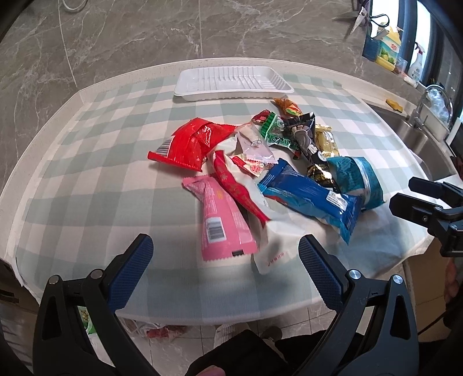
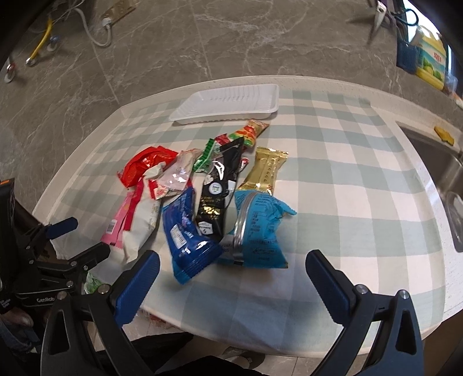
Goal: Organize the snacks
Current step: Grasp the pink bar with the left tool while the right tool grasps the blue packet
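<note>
A pile of snack packets lies mid-table on the checked cloth: a red bag (image 1: 189, 143), a pink packet (image 1: 220, 219), a white packet (image 1: 269, 240), a dark blue packet (image 1: 312, 199) (image 2: 188, 234), a teal bag (image 1: 357, 179) (image 2: 259, 231), a black packet (image 2: 215, 196), a gold bar (image 2: 264, 170) and a green packet (image 1: 277, 130). An empty white tray (image 1: 231, 82) (image 2: 228, 105) sits behind the pile. My left gripper (image 1: 225, 260) is open and empty just before the pink packet. My right gripper (image 2: 233, 277) is open and empty just before the blue and teal packets.
A steel sink (image 1: 419, 136) (image 2: 442, 173) lies at the right with a faucet (image 1: 425, 101). Bottles (image 1: 387, 49) and scissors (image 1: 358, 17) stand along the marble wall at the back right. The table's front edge (image 1: 202, 318) is just under my grippers.
</note>
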### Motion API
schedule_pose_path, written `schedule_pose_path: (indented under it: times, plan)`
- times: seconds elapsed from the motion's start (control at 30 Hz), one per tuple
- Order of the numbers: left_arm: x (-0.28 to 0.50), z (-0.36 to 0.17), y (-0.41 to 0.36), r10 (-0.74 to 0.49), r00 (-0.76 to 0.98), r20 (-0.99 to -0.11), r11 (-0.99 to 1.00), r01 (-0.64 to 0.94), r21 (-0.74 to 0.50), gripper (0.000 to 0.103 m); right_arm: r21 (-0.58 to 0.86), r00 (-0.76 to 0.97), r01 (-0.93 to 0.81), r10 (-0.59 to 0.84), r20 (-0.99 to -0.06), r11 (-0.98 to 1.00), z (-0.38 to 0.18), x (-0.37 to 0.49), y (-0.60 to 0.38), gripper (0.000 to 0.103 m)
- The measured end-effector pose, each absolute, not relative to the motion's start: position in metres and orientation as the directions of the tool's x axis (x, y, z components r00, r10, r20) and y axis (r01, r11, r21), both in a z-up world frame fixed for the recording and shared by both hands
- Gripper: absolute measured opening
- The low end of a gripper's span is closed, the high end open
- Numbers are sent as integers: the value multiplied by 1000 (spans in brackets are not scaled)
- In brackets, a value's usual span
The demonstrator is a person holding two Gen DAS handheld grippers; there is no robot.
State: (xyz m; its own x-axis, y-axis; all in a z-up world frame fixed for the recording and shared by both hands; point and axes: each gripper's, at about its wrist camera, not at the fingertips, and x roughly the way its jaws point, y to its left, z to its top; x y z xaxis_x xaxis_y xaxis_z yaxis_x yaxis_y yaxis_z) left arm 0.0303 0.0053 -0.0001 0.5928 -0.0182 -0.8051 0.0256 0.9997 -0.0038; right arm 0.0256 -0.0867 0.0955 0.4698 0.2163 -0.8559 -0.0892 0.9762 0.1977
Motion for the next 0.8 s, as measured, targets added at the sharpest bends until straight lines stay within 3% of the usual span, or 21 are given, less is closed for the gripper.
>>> schedule_pose_path:
  times: [0.2, 0.43, 0.67, 0.8]
  plan:
    - [53, -4, 11, -15, 572, -820, 1000, 12, -10, 101, 214, 443, -44, 211, -871, 976, 84, 46, -95, 96]
    - [77, -23, 19, -17, 527, -850, 1000, 5, -17, 101, 272, 363, 36, 241, -900, 962, 56, 68, -108, 78]
    - [94, -40, 40, -104, 477, -873, 990, -30, -134, 102, 326, 306, 106, 281, -910, 939, 36, 75, -117, 74]
    - [99, -56, 64, -234, 436, -869, 946, -104, -307, 102, 344, 303, 120, 296, -906, 931, 34, 76, -119, 74]
